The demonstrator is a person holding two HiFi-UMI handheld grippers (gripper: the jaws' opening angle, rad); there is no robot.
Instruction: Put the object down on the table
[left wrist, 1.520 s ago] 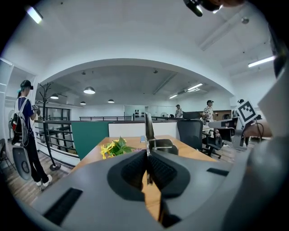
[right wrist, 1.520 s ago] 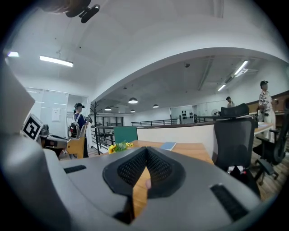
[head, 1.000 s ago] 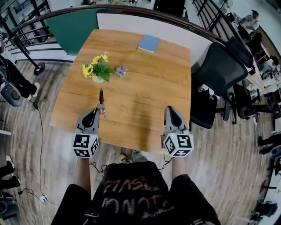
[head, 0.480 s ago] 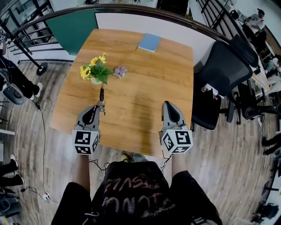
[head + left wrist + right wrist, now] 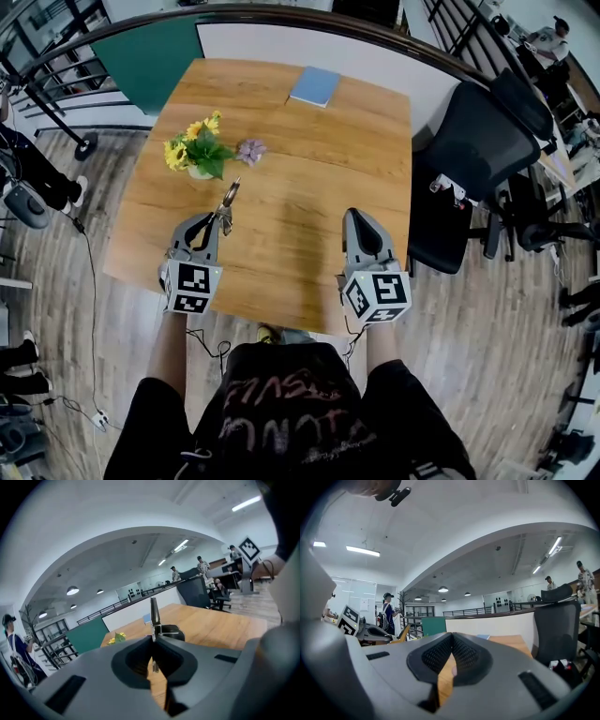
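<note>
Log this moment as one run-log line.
left gripper: shut on slim metal object, over table | right gripper: jaws together, empty | object: not yet down

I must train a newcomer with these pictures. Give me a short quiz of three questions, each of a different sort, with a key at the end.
1. True or false: the right gripper is shut on a thing.
2. Which one holds the slim dark object? A) left gripper B) right gripper C) neither
3. Fill in: at the far edge of the table lies a blue ___.

Key
1. False: its jaws are together with nothing between them.
2. A
3. book
</note>
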